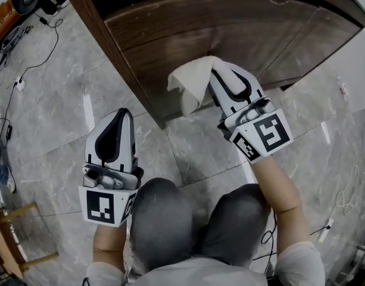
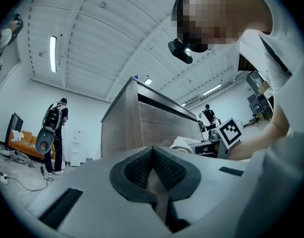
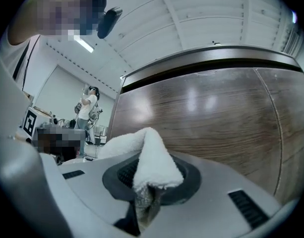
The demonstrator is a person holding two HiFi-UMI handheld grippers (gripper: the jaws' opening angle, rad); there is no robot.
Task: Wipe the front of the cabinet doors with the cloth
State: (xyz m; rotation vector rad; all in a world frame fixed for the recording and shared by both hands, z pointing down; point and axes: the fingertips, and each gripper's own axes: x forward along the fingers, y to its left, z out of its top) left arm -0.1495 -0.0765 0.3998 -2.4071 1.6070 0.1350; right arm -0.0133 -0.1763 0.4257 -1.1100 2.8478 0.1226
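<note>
A dark brown wooden cabinet [image 1: 230,34] fills the top of the head view, its doors [image 3: 211,118] broad and glossy in the right gripper view. My right gripper [image 1: 221,79] is shut on a white cloth [image 1: 191,82], which bunches out from the jaws toward the cabinet's lower left corner. The cloth [image 3: 152,155] folds over the closed pads close to the door front; whether it touches the wood I cannot tell. My left gripper [image 1: 117,121] hangs lower left over the floor, shut and empty, its pads [image 2: 164,170] pressed together. The cabinet's corner [image 2: 137,128] stands ahead of it.
Grey marble-look floor tiles [image 1: 57,112] surround the cabinet. Cables [image 1: 33,58] trail at the far left, and a wooden frame [image 1: 9,237] stands at the bottom left. My knees [image 1: 194,219] are below the grippers. People stand in the background [image 2: 55,133] of the room.
</note>
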